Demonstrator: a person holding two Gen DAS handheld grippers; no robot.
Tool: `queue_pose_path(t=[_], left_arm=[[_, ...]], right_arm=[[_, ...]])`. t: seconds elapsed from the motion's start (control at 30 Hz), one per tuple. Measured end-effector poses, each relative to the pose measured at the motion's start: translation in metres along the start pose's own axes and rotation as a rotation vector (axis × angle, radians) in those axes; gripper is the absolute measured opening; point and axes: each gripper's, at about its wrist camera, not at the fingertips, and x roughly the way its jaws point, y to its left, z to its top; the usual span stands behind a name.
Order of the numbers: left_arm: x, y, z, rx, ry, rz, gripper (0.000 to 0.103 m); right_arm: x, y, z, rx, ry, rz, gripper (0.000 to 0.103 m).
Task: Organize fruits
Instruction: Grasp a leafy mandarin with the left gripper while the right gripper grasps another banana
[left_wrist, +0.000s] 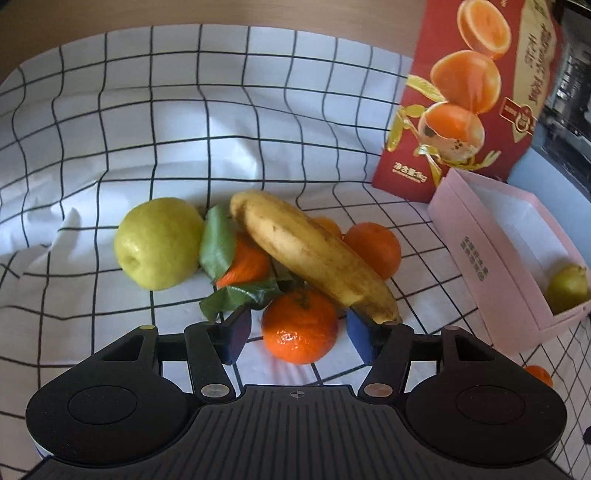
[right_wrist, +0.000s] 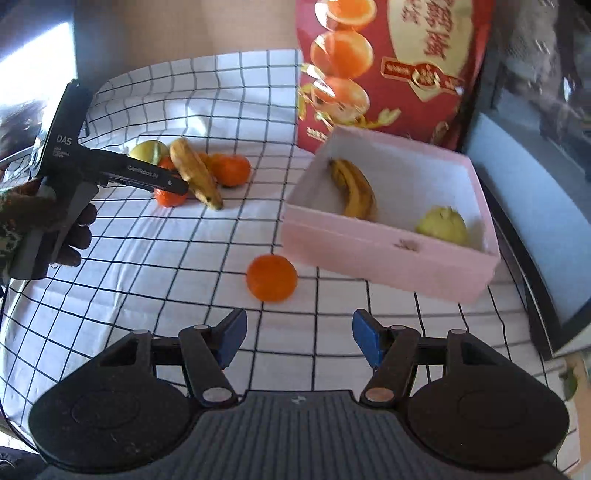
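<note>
The left tongs (left_wrist: 297, 332) stand wide and empty, poised low over the fruit pile on the checked cloth (left_wrist: 147, 122) covering the desk; a mandarin (left_wrist: 300, 326) sits between the two blue pads, which do not yet press on it; the right pad lies just beside the tip of the banana (left_wrist: 314, 258) that leans across the pile. A green apple (left_wrist: 159, 243) sits to the left of the pile; a leafy mandarin (left_wrist: 245, 266) lies between it and the banana; another mandarin (left_wrist: 375, 249) lies behind the banana.

The right tongs (right_wrist: 298, 334) are also parted and hold nothing; a loose mandarin (right_wrist: 272, 278) lies ahead of them on the cloth, near the front wall of the pink box (right_wrist: 369, 254); the box already contains a second banana (right_wrist: 356, 194) and a green fruit (right_wrist: 443, 225), probably another apple. A red fruit bag (right_wrist: 406, 74) stands behind the box.

Procedure for the step in hand, judged as grasping the near mandarin with the left tongs: centre the pads on the widest part of the fruit; keep the right pad clear of the banana tip so the banana is not dragged; close gently, since the peel is soft; lift straight up before travelling to the box; the banana resting on the pile may shift once the mandarin leaves.
</note>
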Motion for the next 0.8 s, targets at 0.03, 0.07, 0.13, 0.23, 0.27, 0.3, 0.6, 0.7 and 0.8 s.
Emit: queue_pose_path(t=[0.03,0.07,0.13,0.23,0.27,0.3,0.6,0.7,0.8], left_arm=[[0.000,0.001,-0.001,-0.006,0.000,0.000,0.063],[0.000,0.000,-0.001,-0.010,0.000,0.001,0.058],[-0.002,0.000,-0.004,-0.013,0.006,-0.002,0.052],[-0.009,0.001,-0.010,-0.043,0.003,-0.006,0.051],[-0.015,0.002,-0.012,-0.053,0.001,-0.006,0.051],[-0.020,0.002,-0.016,-0.062,0.001,-0.007,0.051],[-0.090,0.003,-0.076,-0.189,-0.004,-0.004,0.051],[-0.107,0.002,-0.092,-0.224,0.011,0.038,0.051],[-0.119,0.000,-0.106,-0.237,0.029,0.085,0.051]], right_arm=[[0.002,-0.001,-0.001,-0.002,0.006,-0.001,0.064],[0.004,0.000,0.000,-0.007,0.011,-0.002,0.064],[0.007,0.004,0.002,-0.027,0.015,0.005,0.064],[0.011,0.015,0.007,-0.065,0.012,0.020,0.064],[0.013,0.018,0.008,-0.076,0.013,0.024,0.064],[0.016,0.022,0.009,-0.089,0.017,0.029,0.064],[0.036,0.061,0.027,-0.197,0.006,0.059,0.064],[0.048,0.084,0.044,-0.293,-0.040,0.045,0.064],[0.064,0.111,0.070,-0.405,-0.105,0.023,0.064]])
